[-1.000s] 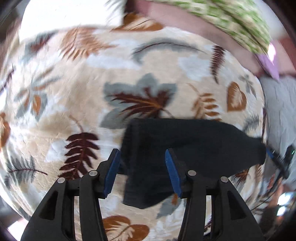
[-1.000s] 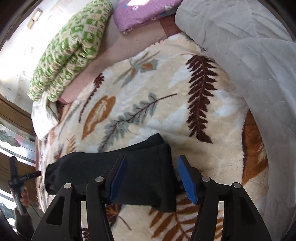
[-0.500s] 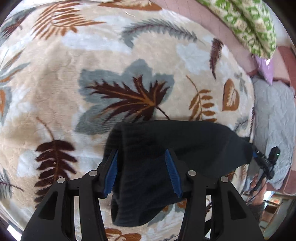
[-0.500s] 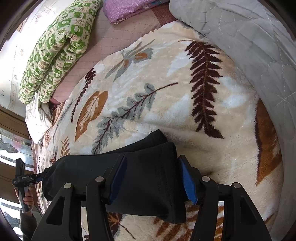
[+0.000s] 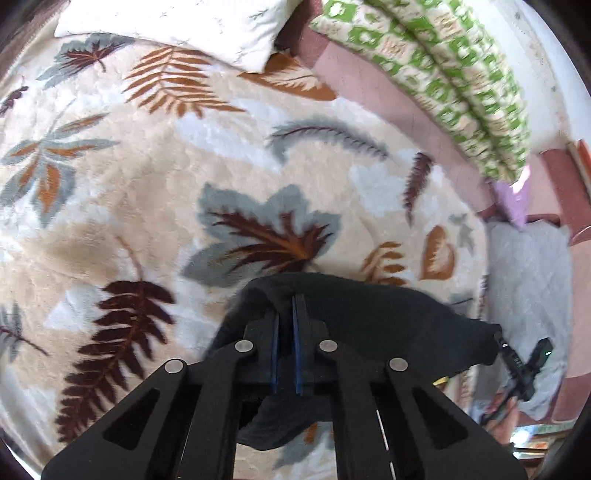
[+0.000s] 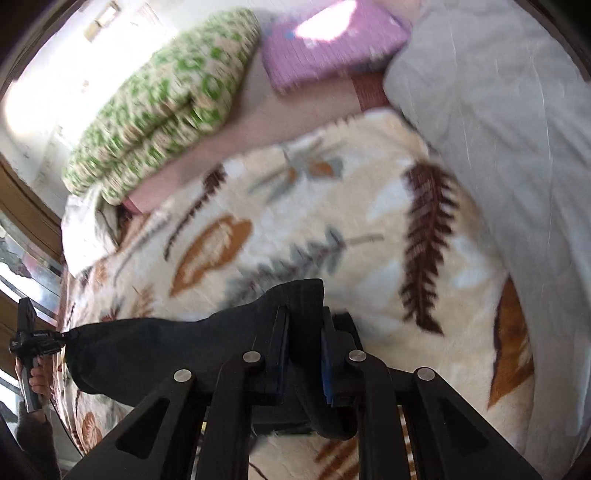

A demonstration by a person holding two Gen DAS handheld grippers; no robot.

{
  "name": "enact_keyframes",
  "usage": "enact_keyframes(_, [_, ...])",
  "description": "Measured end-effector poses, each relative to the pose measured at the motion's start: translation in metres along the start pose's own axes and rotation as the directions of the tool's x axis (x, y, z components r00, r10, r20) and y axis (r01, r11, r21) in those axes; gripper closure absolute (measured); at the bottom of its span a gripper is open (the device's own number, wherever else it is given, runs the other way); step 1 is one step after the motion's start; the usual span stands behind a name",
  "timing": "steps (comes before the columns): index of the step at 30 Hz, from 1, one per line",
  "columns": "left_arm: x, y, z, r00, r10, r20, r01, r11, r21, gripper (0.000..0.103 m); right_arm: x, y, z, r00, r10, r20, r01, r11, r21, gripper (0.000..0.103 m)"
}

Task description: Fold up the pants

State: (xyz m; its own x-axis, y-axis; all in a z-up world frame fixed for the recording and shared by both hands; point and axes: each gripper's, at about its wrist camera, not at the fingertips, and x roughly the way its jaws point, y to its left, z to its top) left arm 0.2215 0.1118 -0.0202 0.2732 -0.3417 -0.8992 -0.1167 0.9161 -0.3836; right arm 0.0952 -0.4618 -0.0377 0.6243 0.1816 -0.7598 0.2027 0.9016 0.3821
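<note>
A cream blanket (image 5: 155,206) printed with brown, rust and grey leaves covers most of both views. A grey quilt (image 6: 517,122) lies along its right edge in the right wrist view. At the far side a folded green-and-cream quilt (image 5: 443,77) rests on a pink sheet (image 5: 373,88). A white pillow (image 5: 177,22) sits at the top of the left wrist view, and a purple cushion (image 6: 328,44) lies between the green quilt and the grey one in the right wrist view.

The black pants (image 5: 373,314) lie folded into a narrow band across the near part of the blanket, stretched between the two grippers.

The left gripper (image 5: 285,301) has its blue pads almost together, pinching a thin fold at the left end of the pants. The cloth bunches up around the fingertips.

The right gripper (image 6: 303,317) is closing on the right end of the pants. A thick ridge of black cloth stands between its pads, which press it from both sides. That view is blurred.

At the left edge of the right wrist view a hand (image 6: 35,376) grips the handle of the left gripper, with a dark sleeve (image 6: 37,435) below it.
</note>
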Motion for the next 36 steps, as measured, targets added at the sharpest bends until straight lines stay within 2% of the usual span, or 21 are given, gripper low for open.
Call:
enact_keyframes(3, [0.016, 0.005, -0.002, 0.997, 0.076, -0.030, -0.076, 0.997, 0.018, 0.099, 0.019, -0.005, -0.005, 0.997, -0.027, -0.066, 0.028, 0.999, 0.025, 0.089])
enact_keyframes(5, [0.027, 0.009, -0.001, 0.995, 0.088, -0.053, -0.088, 0.996, -0.003, 0.099, 0.027, -0.014, -0.010, 0.996, -0.052, -0.075, 0.056, 0.997, 0.048, 0.089])
enact_keyframes(8, [0.036, 0.014, 0.002, 0.993, 0.058, -0.102, -0.060, 0.998, -0.016, 0.097, 0.042, -0.032, -0.018, 0.990, -0.067, -0.125, 0.081, 0.990, 0.113, 0.088])
enact_keyframes(9, [0.033, 0.015, 0.003, 0.993, 0.011, -0.121, -0.013, 1.000, -0.014, 0.097, 0.042, -0.036, -0.019, 0.990, -0.057, -0.132, 0.074, 0.989, 0.129, 0.084])
enact_keyframes(11, [0.025, 0.021, 0.003, 0.992, -0.043, -0.122, 0.040, 0.999, -0.029, 0.094, 0.030, -0.042, -0.021, 0.996, 0.001, -0.089, 0.015, 0.984, 0.175, 0.083])
enact_keyframes(13, [0.014, 0.027, 0.000, 0.987, -0.095, -0.129, 0.094, 0.995, -0.018, 0.086, 0.016, -0.045, -0.024, 0.997, 0.057, -0.052, -0.045, 0.979, 0.200, 0.072])
enact_keyframes(14, [0.008, 0.029, -0.003, 0.986, -0.102, -0.129, 0.101, 0.995, -0.012, 0.077, 0.011, -0.046, -0.026, 0.997, 0.061, -0.042, -0.051, 0.978, 0.200, 0.060])
enact_keyframes(15, [0.000, 0.030, -0.008, 0.987, -0.099, -0.128, 0.101, 0.995, 0.003, 0.068, 0.008, -0.045, -0.028, 0.997, 0.059, -0.045, -0.049, 0.980, 0.194, 0.054])
enact_keyframes(17, [-0.007, 0.031, -0.019, 0.987, -0.101, -0.124, 0.106, 0.994, 0.031, 0.061, 0.005, -0.044, -0.035, 0.996, 0.049, -0.069, -0.037, 0.985, 0.170, 0.054])
enact_keyframes(21, [-0.012, 0.022, -0.047, 0.981, -0.109, -0.159, 0.131, 0.982, 0.136, 0.061, 0.010, -0.044, -0.048, 0.993, 0.039, -0.109, -0.021, 0.986, 0.166, 0.054])
enact_keyframes(23, [-0.005, 0.016, -0.055, 0.979, -0.087, -0.182, 0.118, 0.979, 0.168, 0.059, 0.014, -0.044, -0.053, 0.993, 0.029, -0.115, -0.008, 0.985, 0.171, 0.054])
enact_keyframes(25, [0.003, 0.010, -0.065, 0.984, -0.026, -0.176, 0.063, 0.976, 0.207, 0.059, 0.017, -0.043, -0.056, 0.994, 0.013, -0.113, 0.006, 0.987, 0.162, 0.056])
enact_keyframes(26, [0.006, 0.007, -0.069, 0.985, -0.002, -0.171, 0.041, 0.973, 0.228, 0.063, 0.018, -0.042, -0.057, 0.993, -0.001, -0.120, 0.019, 0.988, 0.153, 0.061])
enact_keyframes(27, [0.008, 0.004, -0.073, 0.987, 0.042, -0.158, 0.001, 0.964, 0.265, 0.075, 0.019, -0.041, -0.058, 0.992, -0.020, -0.127, 0.038, 0.989, 0.140, 0.074])
enact_keyframes(28, [0.010, 0.002, -0.075, 0.985, 0.076, -0.153, -0.030, 0.958, 0.285, 0.077, 0.018, -0.040, -0.058, 0.990, -0.036, -0.133, 0.052, 0.991, 0.122, 0.085])
enact_keyframes(30, [0.015, 0.003, -0.080, 0.978, 0.141, -0.155, -0.086, 0.945, 0.316, 0.078, 0.011, -0.040, -0.058, 0.993, -0.015, -0.121, 0.030, 0.993, 0.117, 0.089])
enact_keyframes(32, [0.024, 0.008, -0.081, 0.966, 0.187, -0.180, -0.122, 0.940, 0.319, 0.077, 0.008, -0.044, -0.059, 0.993, -0.024, -0.115, 0.037, 0.992, 0.117, 0.089])
enact_keyframes(33, [0.029, 0.013, -0.082, 0.961, 0.192, -0.201, -0.127, 0.947, 0.296, 0.077, 0.011, -0.047, -0.060, 0.991, -0.044, -0.130, 0.060, 0.991, 0.119, 0.089])
enact_keyframes(35, [0.029, 0.019, -0.080, 0.964, 0.162, -0.209, -0.111, 0.965, 0.237, 0.076, 0.020, -0.052, -0.064, 0.984, -0.050, -0.171, 0.074, 0.988, 0.135, 0.088])
enact_keyframes(36, [0.024, 0.019, -0.080, 0.967, 0.152, -0.205, -0.105, 0.969, 0.225, 0.075, 0.019, -0.052, -0.063, 0.986, -0.041, -0.159, 0.065, 0.987, 0.150, 0.083])
